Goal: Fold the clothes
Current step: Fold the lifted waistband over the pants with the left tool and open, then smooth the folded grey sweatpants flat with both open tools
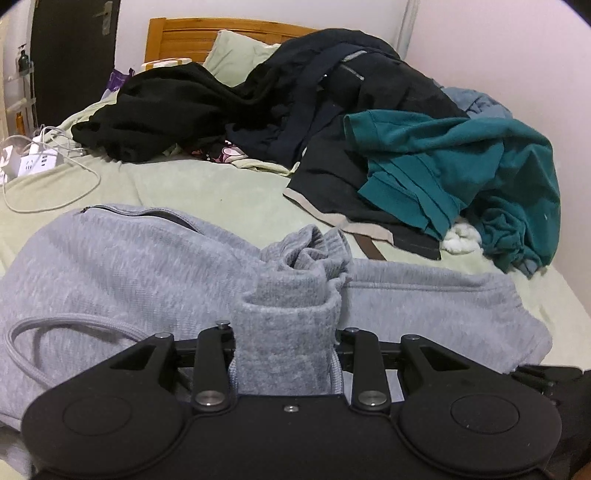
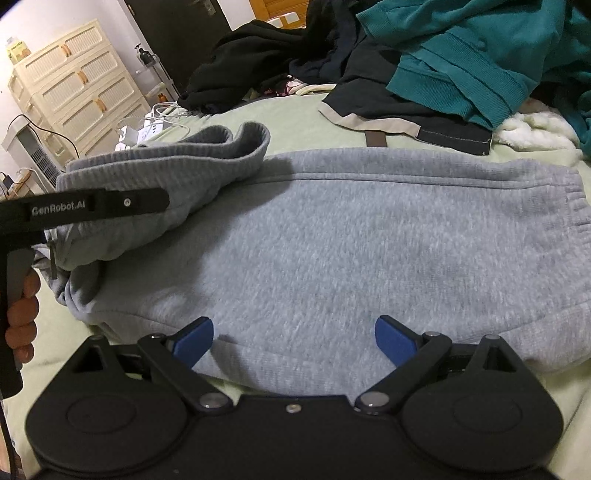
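On bed | left tongs (image 1: 284,343) clamp grey sweater sleeve (image 1: 284,332), pads hidden | right tongs (image 2: 294,332) apart

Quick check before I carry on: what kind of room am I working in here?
Most likely a bedroom in a home. The clothes lie on a bed with a wooden headboard and a pillow, and a plastic drawer unit stands beside it.
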{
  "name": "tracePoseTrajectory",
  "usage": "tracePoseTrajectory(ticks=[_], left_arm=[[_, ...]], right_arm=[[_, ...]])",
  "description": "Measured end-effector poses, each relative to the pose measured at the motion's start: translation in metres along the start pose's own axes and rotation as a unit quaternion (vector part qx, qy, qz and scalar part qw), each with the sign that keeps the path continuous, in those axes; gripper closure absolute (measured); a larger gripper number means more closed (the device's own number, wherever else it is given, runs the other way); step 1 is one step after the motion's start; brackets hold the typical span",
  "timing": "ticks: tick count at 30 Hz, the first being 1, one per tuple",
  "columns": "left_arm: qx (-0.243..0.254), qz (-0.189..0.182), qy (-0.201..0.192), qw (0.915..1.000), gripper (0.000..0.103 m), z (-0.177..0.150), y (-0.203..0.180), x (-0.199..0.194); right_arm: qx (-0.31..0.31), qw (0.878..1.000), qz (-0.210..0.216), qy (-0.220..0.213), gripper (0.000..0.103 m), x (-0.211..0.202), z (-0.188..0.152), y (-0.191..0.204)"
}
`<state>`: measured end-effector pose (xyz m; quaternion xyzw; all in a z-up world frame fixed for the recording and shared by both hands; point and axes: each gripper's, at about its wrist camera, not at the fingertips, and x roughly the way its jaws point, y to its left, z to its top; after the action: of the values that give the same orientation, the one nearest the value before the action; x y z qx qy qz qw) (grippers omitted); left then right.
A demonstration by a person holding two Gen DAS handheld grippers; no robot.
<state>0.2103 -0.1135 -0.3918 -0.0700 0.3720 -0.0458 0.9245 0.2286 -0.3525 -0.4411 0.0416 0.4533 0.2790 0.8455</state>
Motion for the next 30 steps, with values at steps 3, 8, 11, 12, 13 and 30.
tracePoseTrajectory(ticks=[3, 8, 11, 12, 13, 30], left_arm=[[0.001, 0.005, -0.001, 1.0000, 0.068, -0.003, -0.002, -0.003], [-0.006, 0.001, 0.007, 1.0000, 0.047, -0.005, -0.004, -0.007], [-0.014, -0.014, 0.010, 0.9998, 0.038, -0.005, -0.009, -0.010], [-0.017, -0.020, 0.009, 0.9996, 0.038, -0.005, -0.010, -0.011], [-0.020, -0.026, 0.009, 0.9994, 0.038, -0.006, -0.011, -0.012], [-0.024, -0.019, 0.002, 0.9995, 0.034, 0.031, 0.009, -0.051]], right_arm=[[-0.007, 1.000, 0.000, 0.001, 0.007, 0.000, -0.002, 0.001], [-0.007, 1.000, 0.002, 0.002, 0.007, -0.002, -0.003, -0.001], [-0.005, 1.000, 0.000, 0.002, 0.007, -0.003, -0.003, -0.001], [-0.004, 1.000, 0.000, 0.002, 0.007, -0.004, -0.004, -0.001], [-0.004, 1.000, -0.001, 0.003, 0.007, -0.004, -0.004, 0.000], [0.053, 0.997, -0.005, -0.058, 0.007, -0.033, 0.022, 0.013]])
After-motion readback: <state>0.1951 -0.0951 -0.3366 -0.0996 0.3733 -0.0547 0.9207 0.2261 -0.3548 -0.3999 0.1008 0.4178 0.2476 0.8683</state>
